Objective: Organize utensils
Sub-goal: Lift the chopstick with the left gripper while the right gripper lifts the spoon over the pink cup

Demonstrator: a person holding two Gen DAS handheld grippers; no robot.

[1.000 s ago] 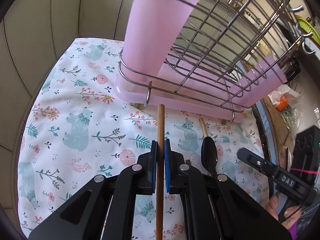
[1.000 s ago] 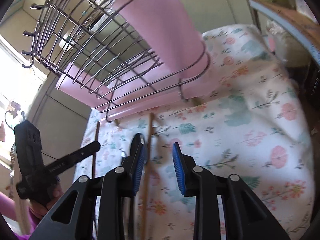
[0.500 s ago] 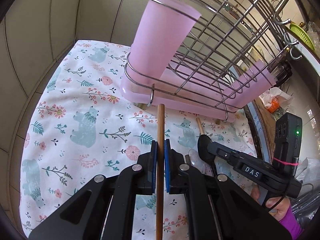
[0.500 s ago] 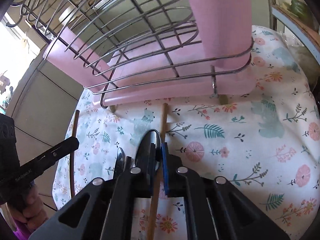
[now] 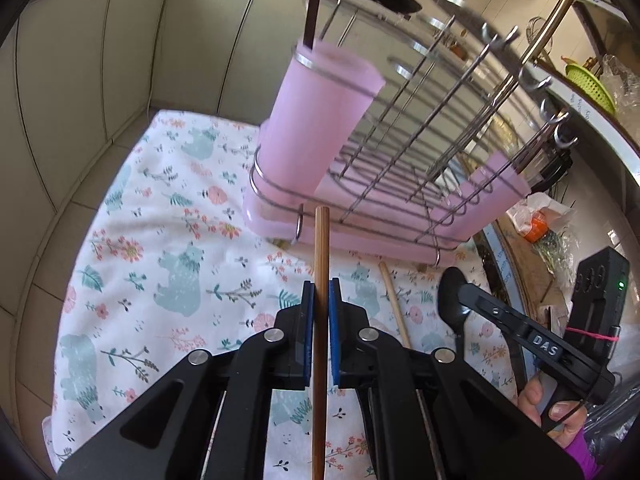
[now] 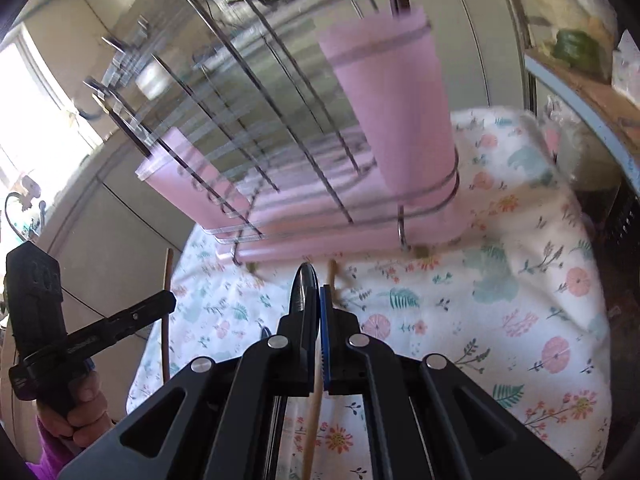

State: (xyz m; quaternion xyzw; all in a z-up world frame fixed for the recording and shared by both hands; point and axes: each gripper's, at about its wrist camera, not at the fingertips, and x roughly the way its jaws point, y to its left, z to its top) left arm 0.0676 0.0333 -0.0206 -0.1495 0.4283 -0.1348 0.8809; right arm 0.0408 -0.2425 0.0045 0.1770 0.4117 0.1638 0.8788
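Observation:
My left gripper [image 5: 320, 284] is shut on a brown wooden chopstick [image 5: 321, 248] whose tip points toward the pink cup [image 5: 320, 120] in the corner of the wire rack [image 5: 440, 128]. A dark stick [image 5: 312, 0] stands in that cup. My right gripper [image 6: 318, 300] is shut on a black spoon [image 6: 304, 284], whose bowl pokes out past the fingertips, lifted off the cloth. From the left wrist view the spoon [image 5: 450, 286] hangs in the right gripper [image 5: 466, 290]. A pale chopstick [image 5: 394, 304] lies on the cloth below.
A floral cloth [image 5: 160, 240] covers the counter under the rack's pink drip tray [image 5: 360, 236]. Tiled walls close the back and left. Bags and a green basket [image 5: 588, 80] crowd the right side. A hand [image 5: 560, 408] grips the right tool.
The right gripper's jaws closed on the black spoon and raised it off the cloth. The left gripper rose a little with its chopstick, bringing the cup's rim into view.

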